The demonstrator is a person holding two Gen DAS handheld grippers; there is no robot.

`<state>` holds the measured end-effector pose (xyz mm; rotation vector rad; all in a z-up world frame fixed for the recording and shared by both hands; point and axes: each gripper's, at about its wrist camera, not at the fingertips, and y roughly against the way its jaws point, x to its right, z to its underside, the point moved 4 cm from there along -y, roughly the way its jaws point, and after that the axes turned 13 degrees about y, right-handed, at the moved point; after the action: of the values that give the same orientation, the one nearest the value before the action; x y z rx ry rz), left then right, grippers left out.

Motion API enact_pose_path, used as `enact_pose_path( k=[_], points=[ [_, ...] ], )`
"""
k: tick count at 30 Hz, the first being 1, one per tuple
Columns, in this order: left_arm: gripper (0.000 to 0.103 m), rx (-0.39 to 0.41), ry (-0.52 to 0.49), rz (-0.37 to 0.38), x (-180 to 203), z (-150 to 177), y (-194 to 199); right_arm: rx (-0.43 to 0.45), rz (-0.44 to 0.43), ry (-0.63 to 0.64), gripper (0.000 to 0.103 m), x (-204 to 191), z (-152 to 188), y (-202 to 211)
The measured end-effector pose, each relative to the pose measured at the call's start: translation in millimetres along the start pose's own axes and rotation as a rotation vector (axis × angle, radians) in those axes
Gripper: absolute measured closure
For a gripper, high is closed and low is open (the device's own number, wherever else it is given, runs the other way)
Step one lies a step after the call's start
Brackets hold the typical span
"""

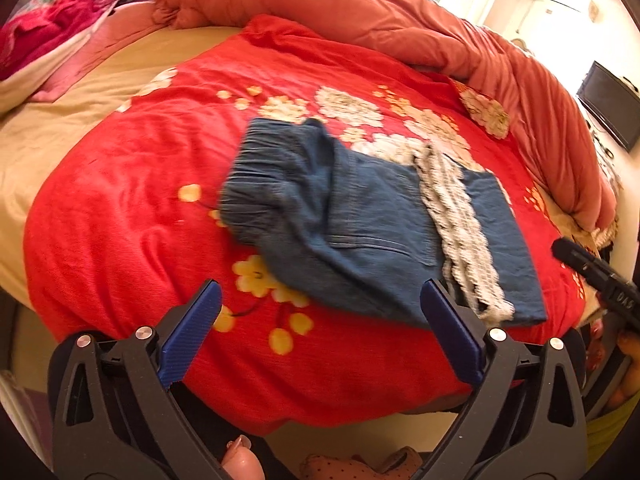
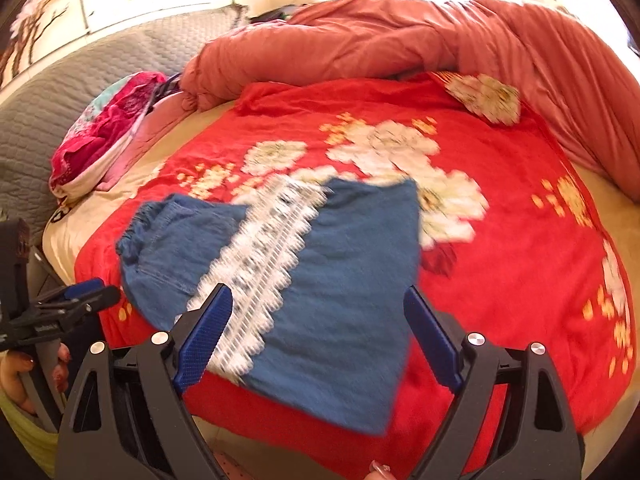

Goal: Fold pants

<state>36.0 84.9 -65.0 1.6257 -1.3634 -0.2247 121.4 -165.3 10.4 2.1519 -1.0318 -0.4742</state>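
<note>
Blanket-borne pants beyond gaping tongs.

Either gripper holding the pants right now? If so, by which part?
Nothing is held. The left gripper and right gripper are both open, and the folded pants lie loose on the red blanket.

Pants lie folded mid-frame on the red floral blanket, lace trim on top. Open blanket at left and lower centre of the left wrist view; wide clear blanket at right of the right wrist view. Rolled orange duvet walls off the top and right edge. Pink clothes pile blocks the upper left. Left gripper and right gripper both gape with nothing between; each crowds the other's side edge.
</note>
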Motion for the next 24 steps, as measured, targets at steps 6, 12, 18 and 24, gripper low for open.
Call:
enact_pose_path(
  k=[6,12,18,24],
  points=[
    [0.010,-0.001,0.107,-0.007,-27,-9,-8,-0.011,-0.051,0.132,0.016,-26,-42,-24],
    [0.010,0.004,0.146,0.012,-34,-12,-11,-0.042,-0.161,0.201,0.016,-54,-76,-57],
    [0.010,0.034,0.171,0.026,-35,-22,-18,-0.090,-0.225,0.282,0.016,-88,-91,-87],
    [0.035,0.076,0.201,0.035,-44,-31,-32,-0.146,-0.309,0.312,0.016,-113,-107,-119]
  ],
)
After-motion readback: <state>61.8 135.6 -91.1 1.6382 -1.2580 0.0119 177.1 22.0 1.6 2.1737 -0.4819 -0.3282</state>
